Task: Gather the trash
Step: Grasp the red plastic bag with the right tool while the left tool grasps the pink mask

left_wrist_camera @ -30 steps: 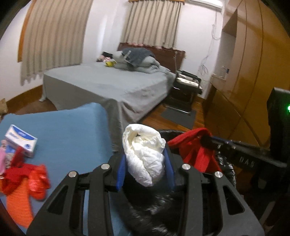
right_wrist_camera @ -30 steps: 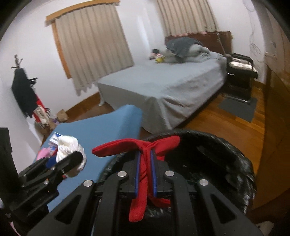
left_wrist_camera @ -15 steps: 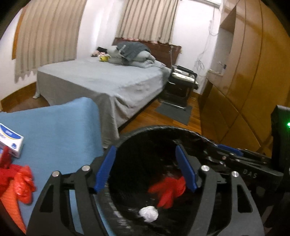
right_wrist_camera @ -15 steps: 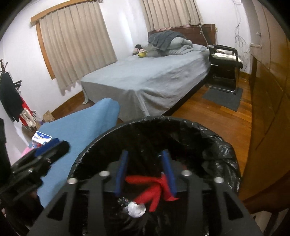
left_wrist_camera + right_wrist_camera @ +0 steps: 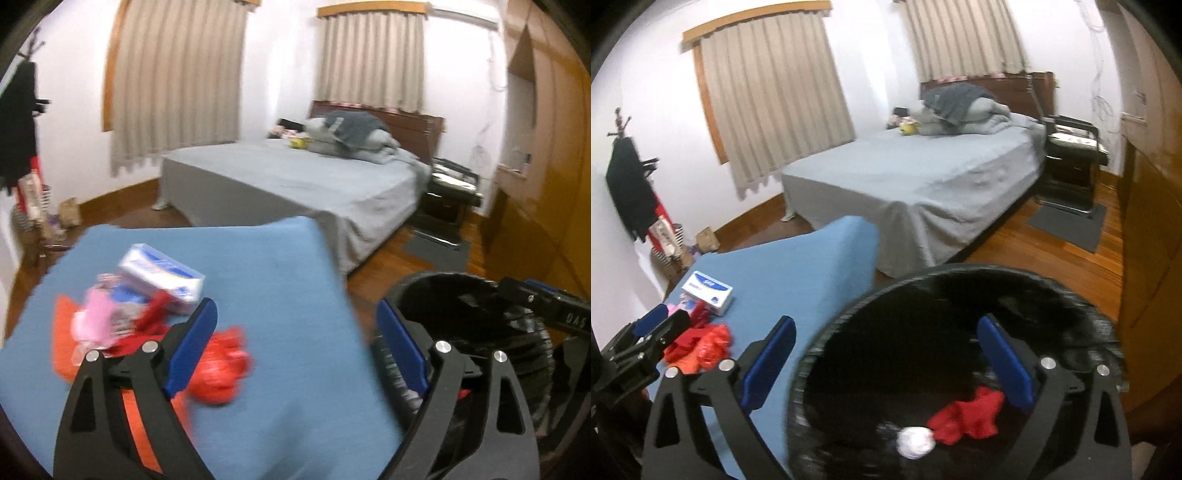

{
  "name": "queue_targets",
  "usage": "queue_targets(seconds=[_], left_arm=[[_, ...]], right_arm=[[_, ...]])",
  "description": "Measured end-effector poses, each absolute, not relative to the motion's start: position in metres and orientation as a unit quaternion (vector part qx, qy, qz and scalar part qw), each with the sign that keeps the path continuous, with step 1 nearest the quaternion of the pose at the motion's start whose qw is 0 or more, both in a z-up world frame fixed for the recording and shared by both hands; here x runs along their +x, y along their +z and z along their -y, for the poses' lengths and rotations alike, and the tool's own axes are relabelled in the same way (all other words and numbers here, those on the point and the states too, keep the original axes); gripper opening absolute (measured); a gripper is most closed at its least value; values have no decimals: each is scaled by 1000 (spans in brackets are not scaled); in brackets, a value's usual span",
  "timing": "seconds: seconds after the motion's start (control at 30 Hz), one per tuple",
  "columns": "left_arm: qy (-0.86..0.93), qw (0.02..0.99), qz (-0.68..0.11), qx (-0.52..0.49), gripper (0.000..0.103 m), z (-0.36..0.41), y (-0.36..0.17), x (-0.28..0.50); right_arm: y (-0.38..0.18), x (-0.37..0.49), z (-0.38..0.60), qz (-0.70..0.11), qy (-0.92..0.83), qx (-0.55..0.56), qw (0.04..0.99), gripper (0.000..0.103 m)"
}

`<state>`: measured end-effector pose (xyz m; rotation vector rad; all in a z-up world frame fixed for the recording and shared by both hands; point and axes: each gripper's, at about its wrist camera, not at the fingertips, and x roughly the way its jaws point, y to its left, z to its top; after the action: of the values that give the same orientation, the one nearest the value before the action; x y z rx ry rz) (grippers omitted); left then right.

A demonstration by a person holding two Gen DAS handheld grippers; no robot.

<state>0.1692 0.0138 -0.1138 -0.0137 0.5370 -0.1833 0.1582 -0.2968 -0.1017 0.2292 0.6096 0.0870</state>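
Observation:
A black-lined trash bin (image 5: 849, 325) stands beside the blue-covered table (image 5: 798, 280). A red wrapper (image 5: 967, 413) and a white crumpled wad (image 5: 914, 441) lie inside the bin. My right gripper (image 5: 884, 358) is open and empty over the bin's left rim. My left gripper (image 5: 295, 343) is open and empty over the table's right part, with the bin (image 5: 461, 291) to its right. On the table lie a red crumpled bag (image 5: 221, 365), orange and pink scraps (image 5: 92, 325) and a white-and-blue box (image 5: 162, 273).
A grey bed (image 5: 916, 184) stands behind the table. A black chair (image 5: 1071, 166) and a dark mat (image 5: 1067, 221) are on the wood floor to the right. Wooden wardrobes (image 5: 1152, 221) line the right side. A coat rack (image 5: 631, 184) is at the left.
Both grippers opened and dropped the white wad and the red wrapper into the bin. Then the left gripper swung left back over the table, and the right gripper shifted left too.

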Motion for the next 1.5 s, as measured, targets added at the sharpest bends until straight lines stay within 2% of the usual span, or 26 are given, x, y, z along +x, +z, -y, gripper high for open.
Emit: queue_targets(seconds=[0.5,0.87,0.97,1.07,1.17,1.2,1.23,1.5], left_arm=[[36,959,-281,-30,85,-132,-130,151],[68,953,-289,-52,85,-171,-142,146],[69,953,-291,-56,84,-176,-146,145],[69,952,-293,-59,83,-177,-147,146],[67,951,-295,-59,82,-176,-149,146],[66,951,-295,-59,82,-175,-149,145],[64,952,-295,-58,82,-175,-148,145],[53,955,-287,-53,79,-163,-142,151]], right_arm=[[-136,208,128,-328,168,68,927,97],[-171,227,73,-376,198,40,904,93],[-176,229,65,-386,207,31,898,87],[-181,229,62,-397,221,29,890,74],[-185,228,59,-407,234,27,882,59],[-186,228,59,-409,245,30,879,48],[-186,227,57,-409,249,30,877,44],[-162,222,75,-382,239,30,892,41]])
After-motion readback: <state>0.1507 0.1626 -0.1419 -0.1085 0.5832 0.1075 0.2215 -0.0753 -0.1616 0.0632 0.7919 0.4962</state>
